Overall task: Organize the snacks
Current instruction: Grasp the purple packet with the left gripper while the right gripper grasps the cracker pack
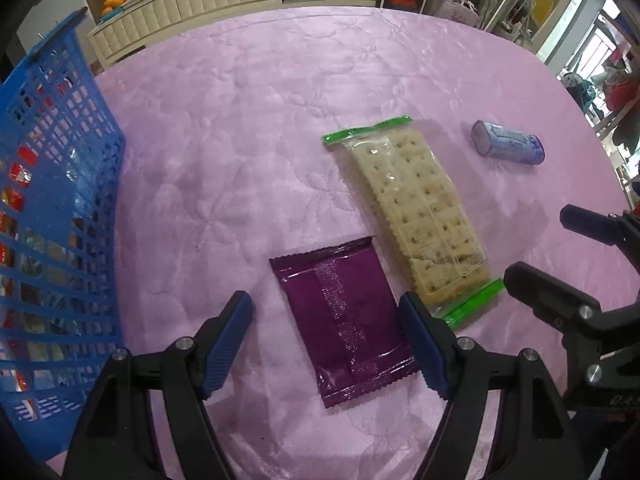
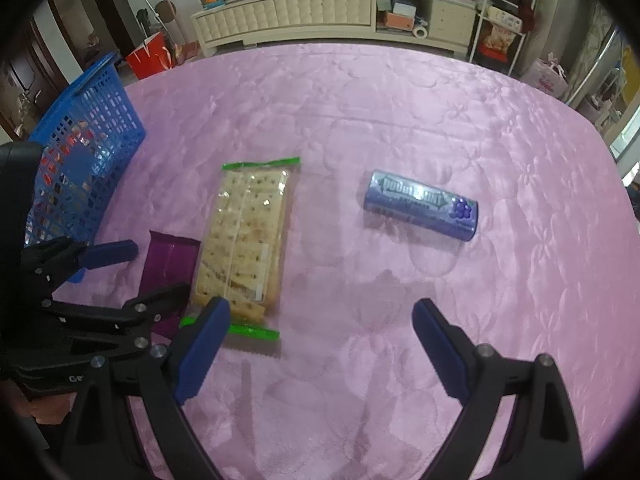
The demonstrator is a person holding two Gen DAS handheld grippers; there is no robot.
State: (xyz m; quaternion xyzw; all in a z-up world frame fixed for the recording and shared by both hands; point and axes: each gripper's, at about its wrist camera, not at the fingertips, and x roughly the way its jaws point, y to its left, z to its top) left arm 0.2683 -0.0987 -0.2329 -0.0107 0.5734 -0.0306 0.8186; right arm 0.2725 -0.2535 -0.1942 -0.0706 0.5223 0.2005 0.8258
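Note:
A purple foil snack packet [image 1: 344, 320] lies flat on the pink tablecloth, between the blue pads of my left gripper [image 1: 326, 308]. That gripper is open and its pads do not press the packet. A clear cracker pack with green ends [image 1: 416, 208] lies just right of the packet. A blue-purple gum canister [image 2: 420, 204] lies on its side farther right. My right gripper [image 2: 320, 308] stands open over bare cloth between the cracker pack [image 2: 244, 240] and the canister, with its left fingertip over the pack's near green end. Neither gripper holds anything.
A blue mesh basket [image 1: 52, 220] with several wrapped snacks inside stands at the table's left edge, close to the left gripper. Beyond the table's far edge are a cream cabinet [image 2: 304, 12] and shelves. The two grippers are close side by side.

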